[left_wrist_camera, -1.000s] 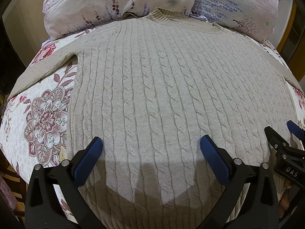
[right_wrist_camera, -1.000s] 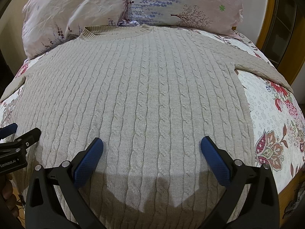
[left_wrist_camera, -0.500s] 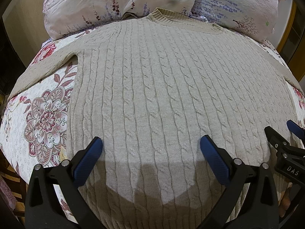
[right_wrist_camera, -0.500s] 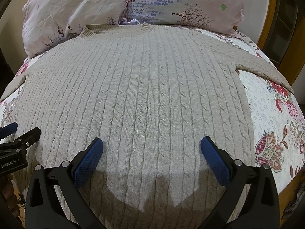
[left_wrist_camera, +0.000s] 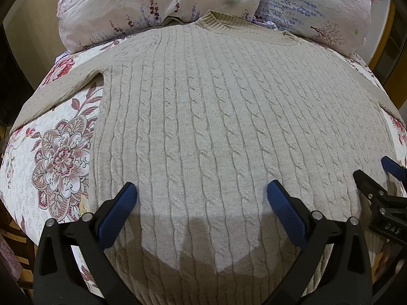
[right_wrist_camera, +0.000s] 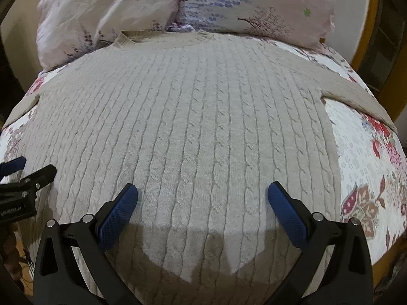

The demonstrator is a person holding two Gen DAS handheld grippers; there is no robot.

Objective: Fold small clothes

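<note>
Beige cable-knit sweater [left_wrist_camera: 216, 127] lay flat, collar farthest away; left tool [left_wrist_camera: 201, 203] and right tool [right_wrist_camera: 202, 202], both spread, hovered side by side above its near hem.

The sweater [left_wrist_camera: 216, 132] lies flat across the bed cover [left_wrist_camera: 58, 157], so nothing rises in the way above its lower half. Two pillows [right_wrist_camera: 229, 7] wall off the far end, touching the collar. The left gripper [left_wrist_camera: 202, 203] and right gripper [right_wrist_camera: 202, 202] hang side by side, near each other.
</note>
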